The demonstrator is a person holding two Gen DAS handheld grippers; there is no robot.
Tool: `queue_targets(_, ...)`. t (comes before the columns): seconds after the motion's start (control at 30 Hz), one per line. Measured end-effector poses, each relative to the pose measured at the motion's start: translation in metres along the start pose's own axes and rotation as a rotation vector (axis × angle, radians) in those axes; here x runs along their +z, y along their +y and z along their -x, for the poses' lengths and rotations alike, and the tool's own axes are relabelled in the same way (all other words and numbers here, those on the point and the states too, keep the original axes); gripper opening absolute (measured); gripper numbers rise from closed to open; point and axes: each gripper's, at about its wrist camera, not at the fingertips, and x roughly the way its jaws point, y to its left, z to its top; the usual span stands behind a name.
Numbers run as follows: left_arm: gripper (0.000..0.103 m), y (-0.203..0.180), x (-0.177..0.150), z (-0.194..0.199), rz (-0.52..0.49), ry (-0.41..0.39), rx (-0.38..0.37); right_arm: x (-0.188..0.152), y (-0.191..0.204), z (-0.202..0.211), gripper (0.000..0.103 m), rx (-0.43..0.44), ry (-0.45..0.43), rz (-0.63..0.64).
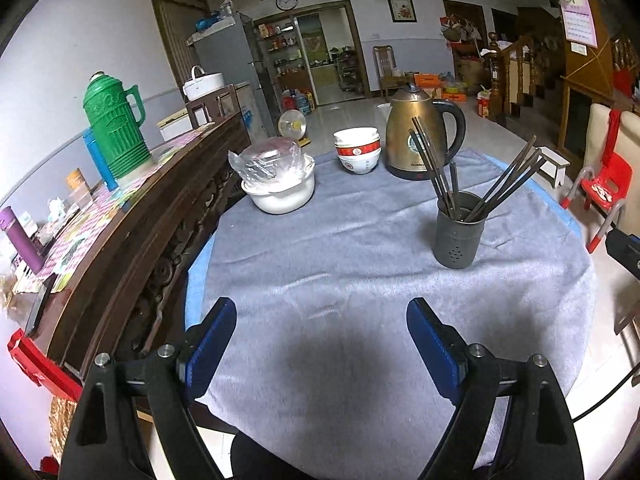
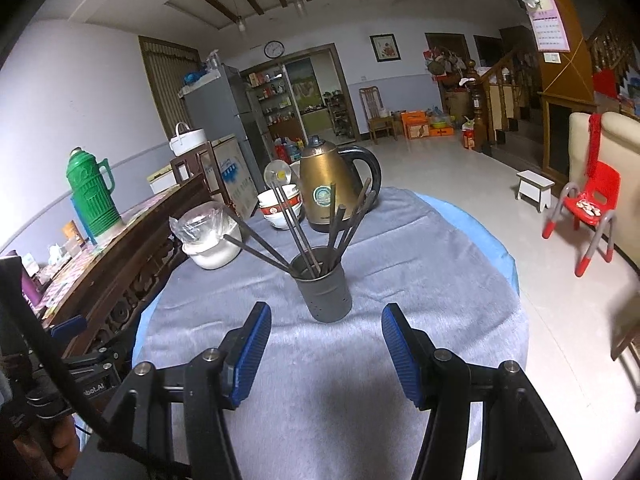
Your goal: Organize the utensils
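Dark chopsticks fanned upright in a grey perforated holder, standing on the grey tablecloth toward the table's right side. Behind it, a brass-coloured kettle, stacked red-and-white bowls and a plastic-wrapped white pot. Right gripper just short of the holder, jaws spread, empty. Left gripper farther back over bare cloth, likewise spread and empty.
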Motion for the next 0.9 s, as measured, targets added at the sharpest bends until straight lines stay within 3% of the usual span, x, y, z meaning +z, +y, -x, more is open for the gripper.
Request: queue_targets(0.9,0.087,0.0,-0.009,0.023,-0.009,-0.002,0.033,-0.021,0.03,0.03,0.061,-0.039,0.001,0.015)
